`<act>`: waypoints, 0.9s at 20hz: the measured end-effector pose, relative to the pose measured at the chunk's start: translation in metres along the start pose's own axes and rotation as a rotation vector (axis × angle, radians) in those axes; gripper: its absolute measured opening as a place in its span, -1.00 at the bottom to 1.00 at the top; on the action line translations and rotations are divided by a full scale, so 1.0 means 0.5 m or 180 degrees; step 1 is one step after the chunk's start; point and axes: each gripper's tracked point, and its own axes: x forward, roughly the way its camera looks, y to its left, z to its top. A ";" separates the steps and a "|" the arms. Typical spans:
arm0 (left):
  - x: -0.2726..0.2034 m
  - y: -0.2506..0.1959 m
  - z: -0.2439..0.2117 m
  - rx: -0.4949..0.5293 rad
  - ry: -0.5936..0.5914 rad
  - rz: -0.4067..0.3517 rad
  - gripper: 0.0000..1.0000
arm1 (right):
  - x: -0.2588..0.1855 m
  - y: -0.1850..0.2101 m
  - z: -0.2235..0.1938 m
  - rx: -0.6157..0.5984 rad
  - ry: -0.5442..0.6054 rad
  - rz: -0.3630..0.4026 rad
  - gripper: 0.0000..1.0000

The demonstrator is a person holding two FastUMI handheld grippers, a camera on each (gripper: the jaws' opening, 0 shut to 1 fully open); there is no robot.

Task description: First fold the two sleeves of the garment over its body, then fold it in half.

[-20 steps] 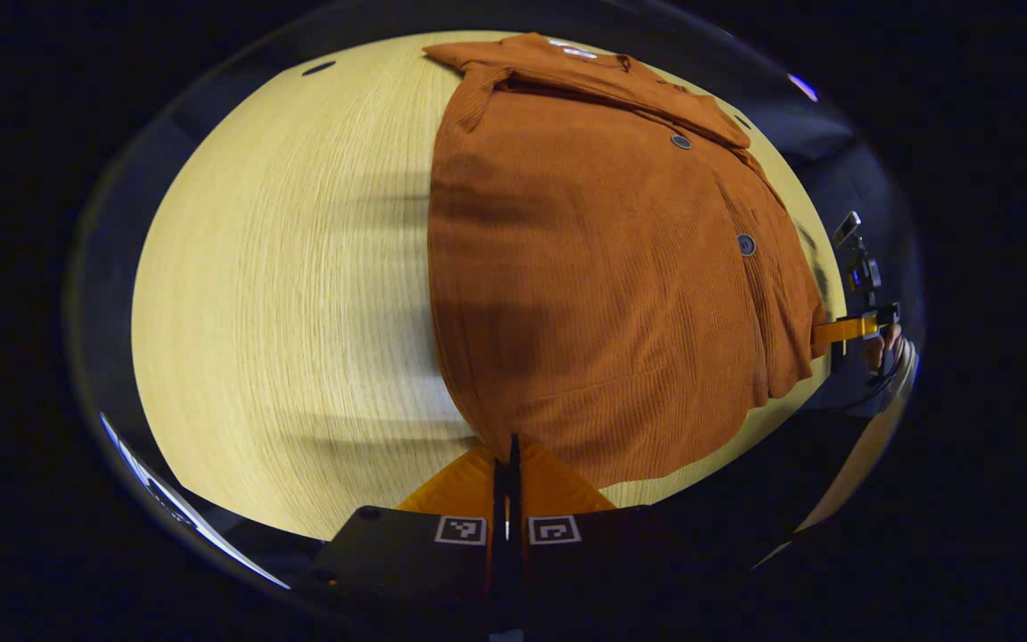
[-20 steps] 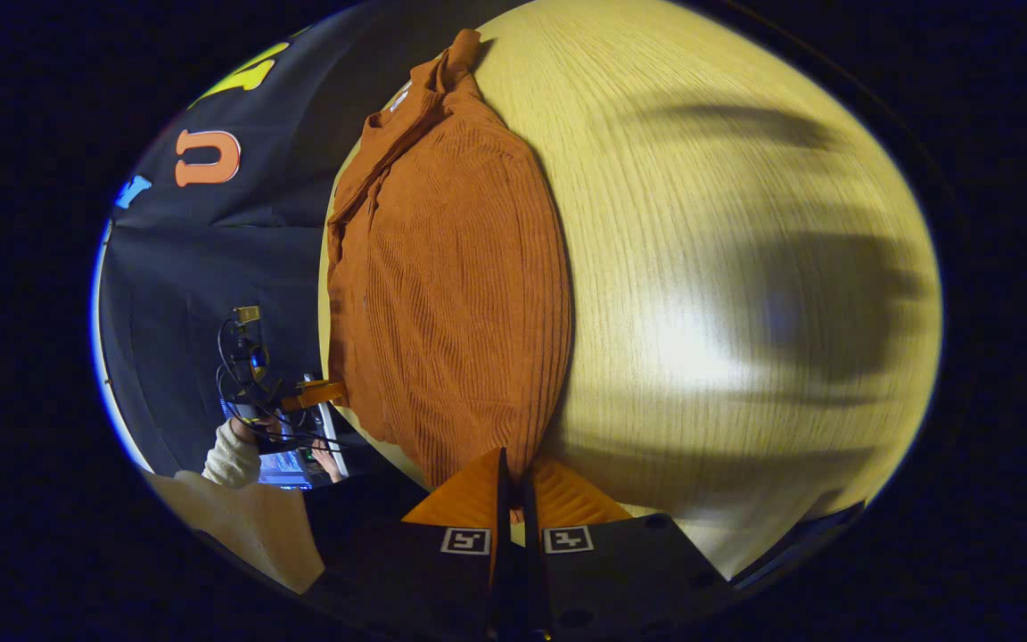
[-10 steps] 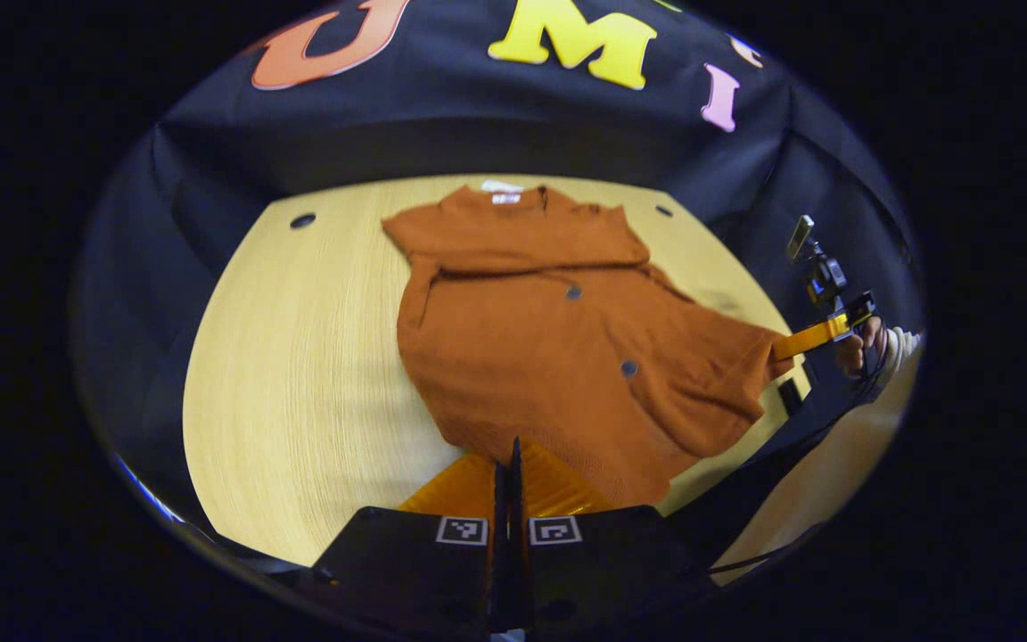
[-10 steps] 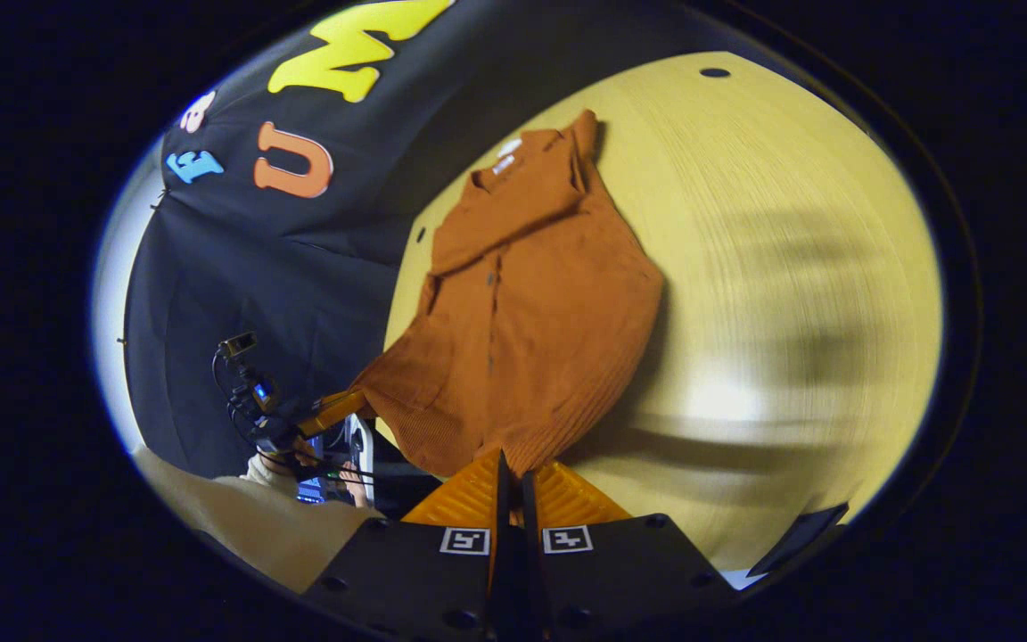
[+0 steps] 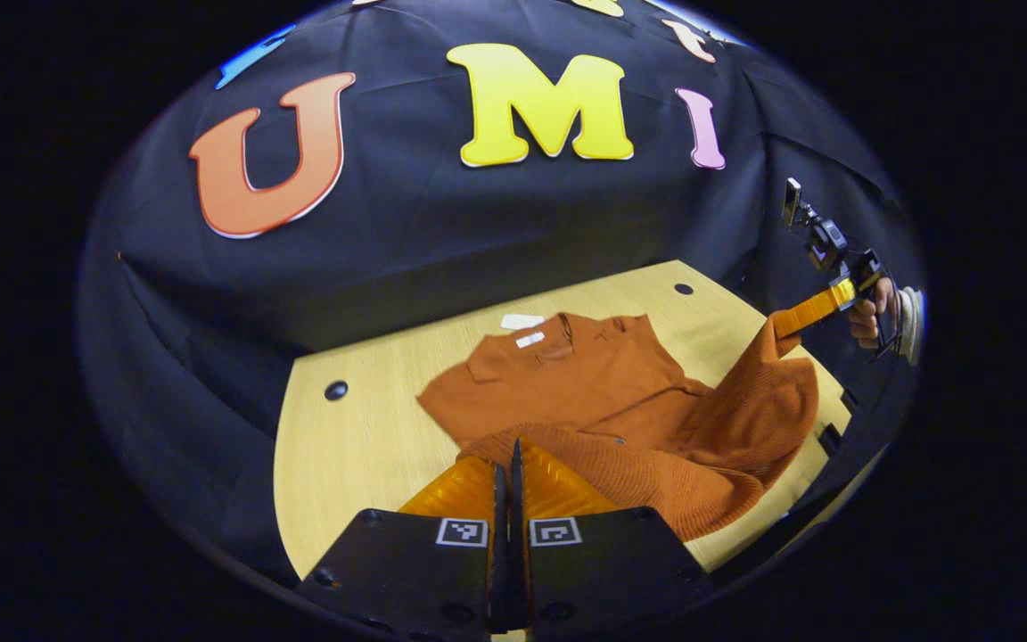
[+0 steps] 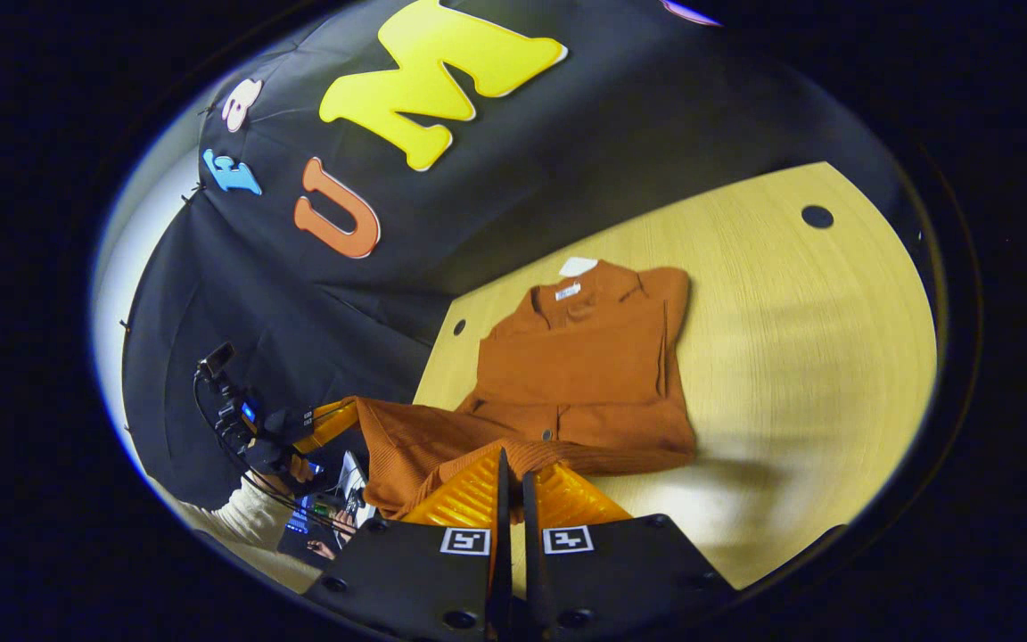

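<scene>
While both tools lift its hem, garment [image 5: 585, 383] collar points wallward.

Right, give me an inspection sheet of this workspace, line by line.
Surface: light wooden table with round holes.
Job's things: rust garment, collar end flat, hem lifted off the table.
Clutter: nothing seen.
Grippers: left gripper shut on the hem; right gripper shut on the hem's other corner.
Cables: black cables by the left gripper's handle.
Surroundings: black cloth wall; a hand holds the right gripper.
</scene>
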 end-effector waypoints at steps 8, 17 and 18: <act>0.217 0.127 0.104 -0.0389 -0.0124 0.0331 -0.93 | 0.163 -0.069 0.242 -0.0012 -0.0446 -0.0562 -0.86; 0.527 0.199 -0.092 -0.0757 0.0468 0.0569 -0.92 | 0.411 -0.361 0.255 0.0686 -0.0346 -0.1178 -0.86; 0.540 0.194 -0.099 -0.0798 0.0462 0.0534 -0.92 | 0.411 -0.366 0.254 0.0756 -0.0372 -0.1133 -0.91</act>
